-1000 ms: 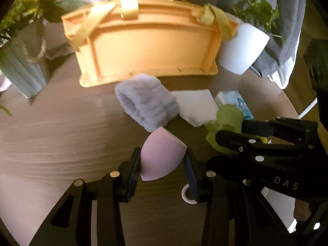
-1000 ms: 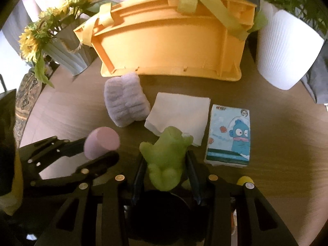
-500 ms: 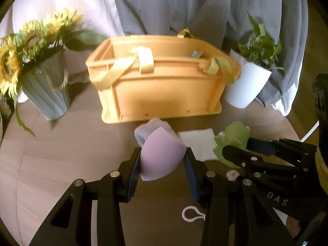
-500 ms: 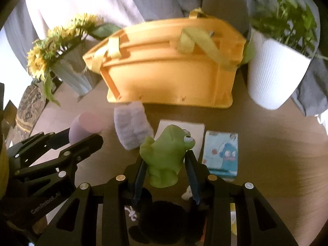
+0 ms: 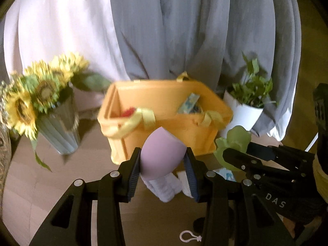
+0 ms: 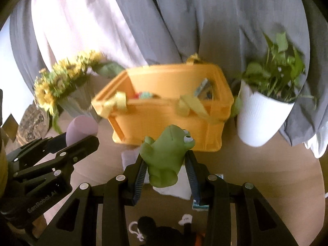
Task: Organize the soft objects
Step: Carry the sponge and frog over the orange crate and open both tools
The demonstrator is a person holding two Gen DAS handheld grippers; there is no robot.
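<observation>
Left gripper (image 5: 163, 160) clamped on lilac sponge (image 5: 162, 155), right gripper (image 6: 166, 162) on green frog toy (image 6: 166, 153); orange basket (image 5: 164, 110) straight ahead, slightly below (mouth open, right nearer).

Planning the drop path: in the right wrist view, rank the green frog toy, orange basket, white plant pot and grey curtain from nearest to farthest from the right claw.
1. Green frog toy, gripped in the right claw.
2. Orange basket, directly behind the frog.
3. White plant pot, to the right, beside the basket.
4. Grey curtain, backdrop behind everything.
</observation>
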